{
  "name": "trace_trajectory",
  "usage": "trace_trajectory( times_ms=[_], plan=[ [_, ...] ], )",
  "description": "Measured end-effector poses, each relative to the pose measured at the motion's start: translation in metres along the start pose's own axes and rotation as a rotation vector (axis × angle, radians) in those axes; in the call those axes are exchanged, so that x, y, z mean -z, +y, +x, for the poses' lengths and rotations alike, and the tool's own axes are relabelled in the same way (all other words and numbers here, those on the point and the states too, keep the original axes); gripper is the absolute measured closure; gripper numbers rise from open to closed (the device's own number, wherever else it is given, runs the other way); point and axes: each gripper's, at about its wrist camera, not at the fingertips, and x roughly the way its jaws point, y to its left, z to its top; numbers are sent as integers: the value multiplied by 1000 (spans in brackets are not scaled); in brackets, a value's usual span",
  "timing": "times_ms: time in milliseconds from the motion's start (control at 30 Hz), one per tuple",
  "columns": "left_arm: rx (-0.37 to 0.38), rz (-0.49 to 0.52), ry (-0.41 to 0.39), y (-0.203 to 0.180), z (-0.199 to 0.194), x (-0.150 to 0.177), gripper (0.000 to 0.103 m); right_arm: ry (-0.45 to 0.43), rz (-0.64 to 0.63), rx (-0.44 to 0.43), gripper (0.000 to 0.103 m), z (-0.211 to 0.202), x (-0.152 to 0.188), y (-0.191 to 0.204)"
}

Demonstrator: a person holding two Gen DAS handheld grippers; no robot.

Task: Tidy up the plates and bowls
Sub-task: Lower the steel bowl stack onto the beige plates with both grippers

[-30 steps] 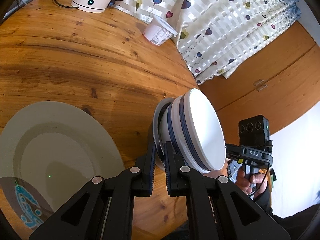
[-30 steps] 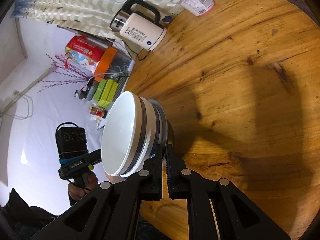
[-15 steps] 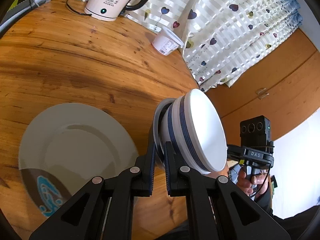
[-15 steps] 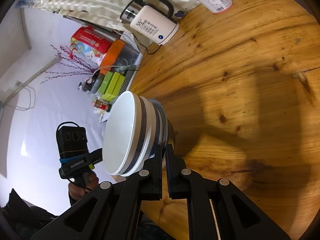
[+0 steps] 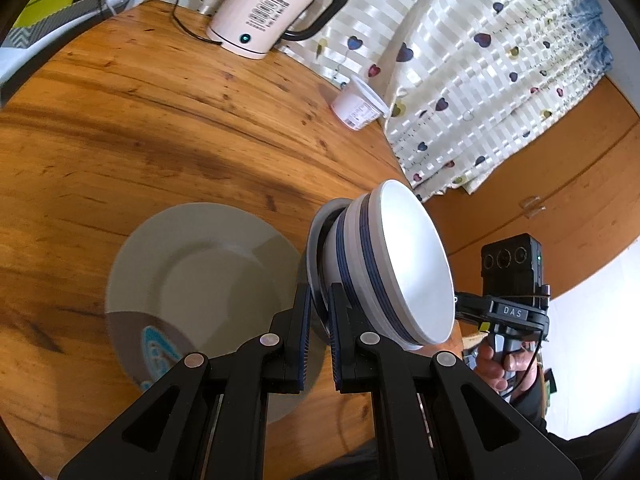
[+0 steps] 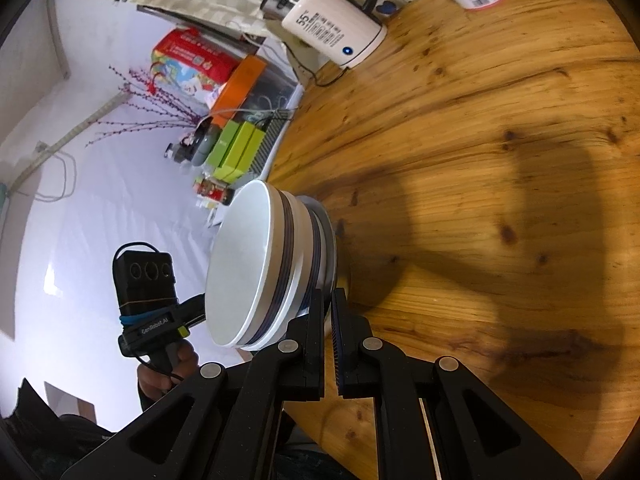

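Note:
A stack of white bowls with dark blue bands [image 5: 400, 264] sits on a small grey plate [image 5: 314, 248], and the whole stack hangs above the table. My left gripper [image 5: 320, 300] is shut on that plate's rim. On the opposite side my right gripper [image 6: 328, 300] is shut on the same plate's rim [image 6: 330, 236], with the bowls [image 6: 256, 264] just to its left. A large grey plate with a brown and blue pattern [image 5: 200, 280] lies flat on the wooden table [image 5: 120, 128], left of the stack in the left wrist view. It does not show in the right wrist view.
A white kettle [image 5: 264, 12] and a yogurt cup [image 5: 358, 106] stand at the table's far edge by a heart-print curtain [image 5: 480, 60]. Boxes and clutter [image 6: 236, 144] lie beyond the table's left edge. A hand holds each gripper's handle [image 5: 500, 356].
Both grippers have carried the stack across the table together. In the left wrist view the large plate has slid from the left edge toward the middle, close beside the stack. Grips unchanged.

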Motion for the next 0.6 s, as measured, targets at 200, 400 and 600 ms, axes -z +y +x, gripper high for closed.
trace_trajectory(
  times_ms=[200,400,600],
  plan=[
    [-17,-25,-23,14,-17,5,96,34,-18,-9,97,18,-2,8],
    [-30,-59,-39,29,-28,7,96,67,-32,-21,97,36,-4,17],
    [-44,-86,-52,42,-36,11,96,96,-46,-22,97,48,-5,26]
  ],
)
